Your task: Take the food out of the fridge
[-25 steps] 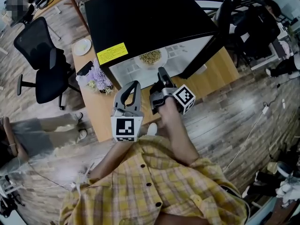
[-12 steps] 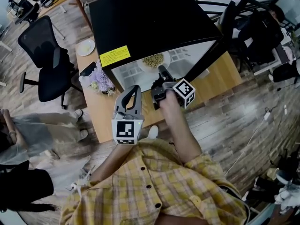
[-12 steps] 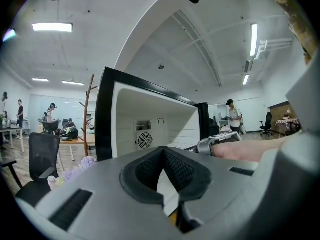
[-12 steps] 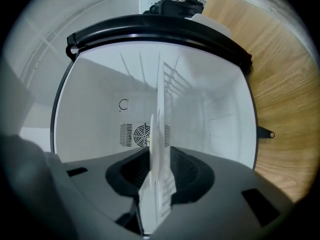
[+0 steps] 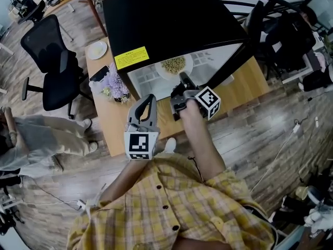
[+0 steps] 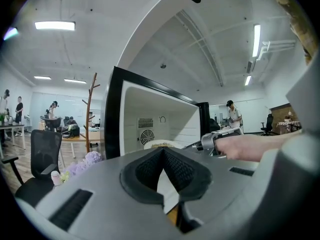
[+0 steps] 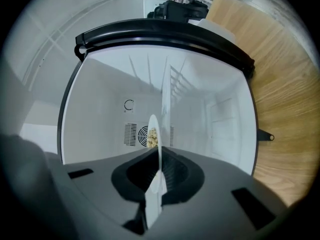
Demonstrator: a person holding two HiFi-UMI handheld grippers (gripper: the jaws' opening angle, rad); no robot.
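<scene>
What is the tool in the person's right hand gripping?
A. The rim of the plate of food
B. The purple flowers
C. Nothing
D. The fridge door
A: in the right gripper view, the right gripper has its jaws closed on the white rim of the plate, which is seen edge-on inside the open fridge.

We see a wooden table (image 5: 112, 125) carrying a black fridge (image 5: 166, 20), small plate (image 5: 97, 50), phone (image 5: 99, 74) and purple flowers (image 5: 112, 86).
</scene>
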